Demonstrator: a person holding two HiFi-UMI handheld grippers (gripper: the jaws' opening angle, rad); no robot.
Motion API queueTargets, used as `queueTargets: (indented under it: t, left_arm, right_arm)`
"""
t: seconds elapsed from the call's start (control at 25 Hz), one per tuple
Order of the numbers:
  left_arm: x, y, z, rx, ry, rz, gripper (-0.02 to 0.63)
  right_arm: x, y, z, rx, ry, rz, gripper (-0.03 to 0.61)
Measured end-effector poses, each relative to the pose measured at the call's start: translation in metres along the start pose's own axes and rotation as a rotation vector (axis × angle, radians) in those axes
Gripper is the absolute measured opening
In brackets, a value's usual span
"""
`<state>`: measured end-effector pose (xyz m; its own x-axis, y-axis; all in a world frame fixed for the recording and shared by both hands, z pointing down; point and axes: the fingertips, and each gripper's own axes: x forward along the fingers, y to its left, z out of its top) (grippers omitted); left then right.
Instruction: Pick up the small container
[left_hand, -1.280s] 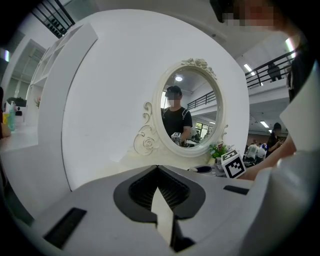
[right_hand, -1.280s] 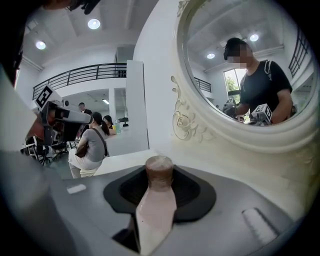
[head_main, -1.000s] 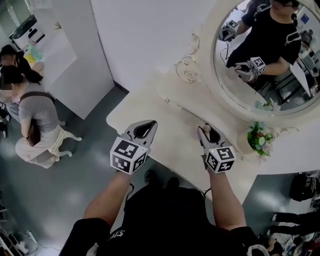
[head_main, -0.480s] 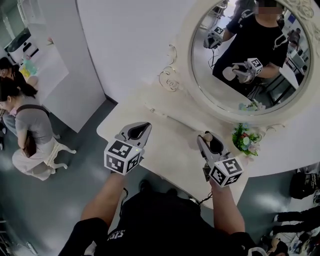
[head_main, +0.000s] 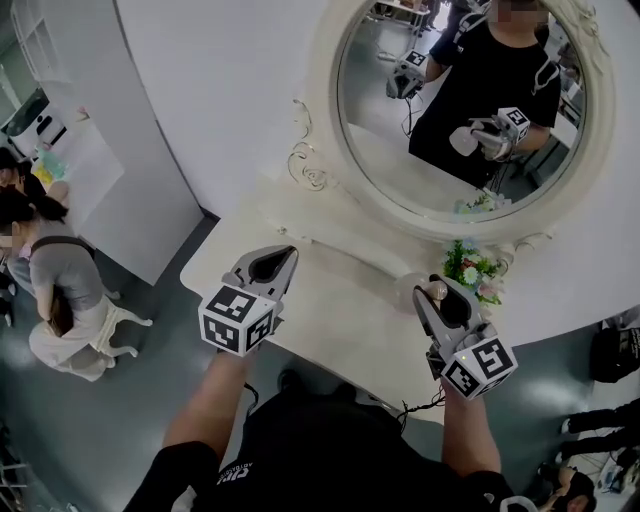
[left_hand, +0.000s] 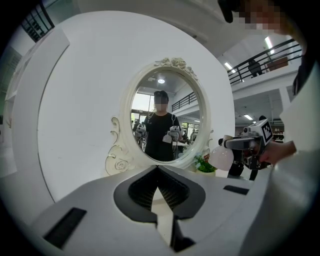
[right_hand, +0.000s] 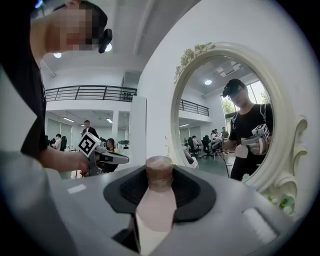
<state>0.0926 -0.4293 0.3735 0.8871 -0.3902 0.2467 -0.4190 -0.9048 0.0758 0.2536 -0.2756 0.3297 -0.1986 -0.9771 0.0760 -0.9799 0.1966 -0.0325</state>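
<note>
The small container (head_main: 409, 292) is a pale, whitish-pink bottle with a brownish top. My right gripper (head_main: 431, 287) is shut on it and holds it above the right part of the white vanity table (head_main: 335, 300). In the right gripper view the container (right_hand: 158, 202) fills the gap between the jaws. From the left gripper view it shows as a pale bulb (left_hand: 220, 158) in front of the right gripper (left_hand: 235, 145). My left gripper (head_main: 283, 254) hovers over the table's left front, jaws shut with nothing in them (left_hand: 158, 168).
A large oval mirror (head_main: 322, 140) in an ornate white frame stands at the back of the table and reflects me. A small flower pot (head_main: 470, 268) sits just beyond the right gripper. People sit at the far left (head_main: 50, 250) by a white stool (head_main: 112, 330).
The view has tilted up, so more of the mirror shows. My right gripper has drifted right and nearer with the container still in it. The left gripper has barely moved.
</note>
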Motion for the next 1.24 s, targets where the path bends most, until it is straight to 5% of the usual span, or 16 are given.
queueTargets:
  t: [1.24]
  left_arm:
    - [0.011, -0.025, 0.000, 0.007, 0.003, -0.019, 0.005]
  right_arm:
    - [-0.008, -0.003, 0.011, 0.010, -0.052, 0.025, 0.147]
